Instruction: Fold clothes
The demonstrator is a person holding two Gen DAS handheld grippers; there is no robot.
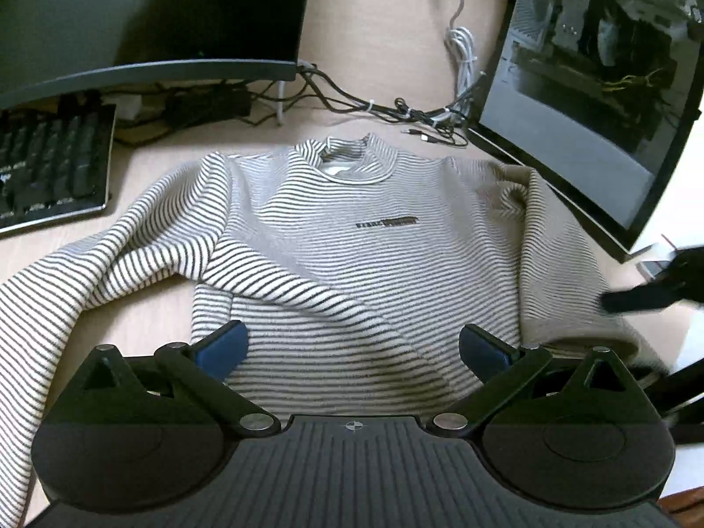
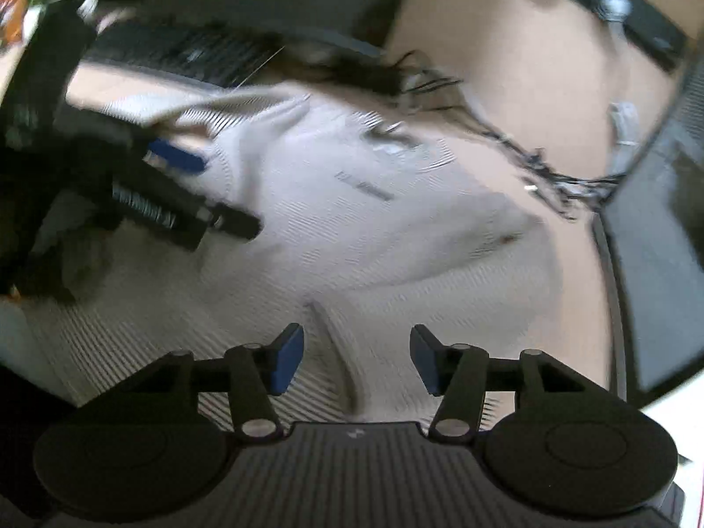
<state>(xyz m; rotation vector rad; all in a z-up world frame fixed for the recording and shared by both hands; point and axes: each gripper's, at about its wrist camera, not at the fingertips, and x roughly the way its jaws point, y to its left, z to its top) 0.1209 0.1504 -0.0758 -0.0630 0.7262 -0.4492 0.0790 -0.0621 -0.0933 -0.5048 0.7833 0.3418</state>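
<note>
A white sweater with thin dark stripes [image 1: 352,255] lies front up on the light wooden desk [image 1: 145,321], collar away from me. Its left sleeve [image 1: 88,273] trails out to the left and toward the near edge. Its right sleeve [image 1: 559,255] lies folded along the body. My left gripper [image 1: 352,352] is open and empty above the sweater's lower hem. My right gripper [image 2: 356,363] is open and empty over the sweater's right sleeve [image 2: 334,343]; that view is motion-blurred. The right gripper also shows in the left wrist view [image 1: 647,290] at the right edge, and the left gripper in the right wrist view [image 2: 185,185].
A dark monitor [image 1: 145,13] and a black keyboard [image 1: 48,163] stand at the back left. A second monitor [image 1: 603,83] stands at the right, close to the sweater's shoulder. Black and white cables [image 1: 396,110] run behind the collar.
</note>
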